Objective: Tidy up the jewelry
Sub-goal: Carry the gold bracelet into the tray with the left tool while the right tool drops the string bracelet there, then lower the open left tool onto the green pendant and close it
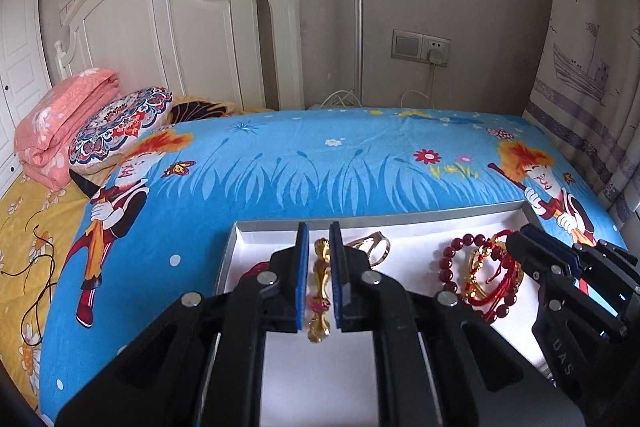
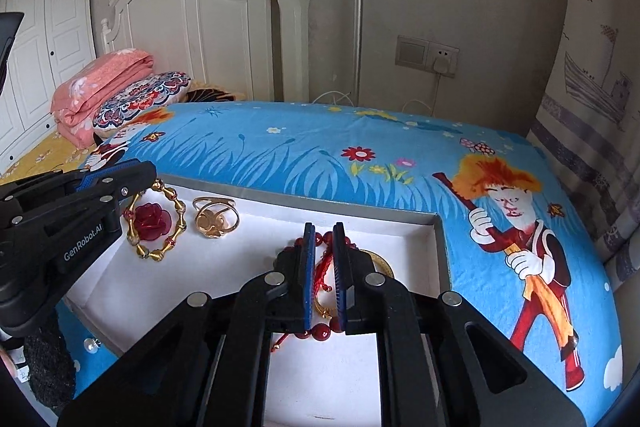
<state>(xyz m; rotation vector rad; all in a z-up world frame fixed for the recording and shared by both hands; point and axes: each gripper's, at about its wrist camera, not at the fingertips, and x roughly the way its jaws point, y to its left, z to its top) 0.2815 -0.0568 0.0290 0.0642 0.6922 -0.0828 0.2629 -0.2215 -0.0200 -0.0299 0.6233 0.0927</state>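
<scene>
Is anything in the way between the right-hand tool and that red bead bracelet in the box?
Yes: a red string bracelet and a gold bangle lie tangled with the red bead bracelet, right under the right tool.

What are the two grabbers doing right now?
Left gripper: closed on the gold bracelet.
Right gripper: slightly open over the red string bracelet, gripping nothing.

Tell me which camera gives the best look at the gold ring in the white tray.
The right wrist view: the gold ring lies unobstructed on the tray floor, its swirled top clear. In the left wrist view the ring is partly hidden behind a finger of the left gripper.
</scene>
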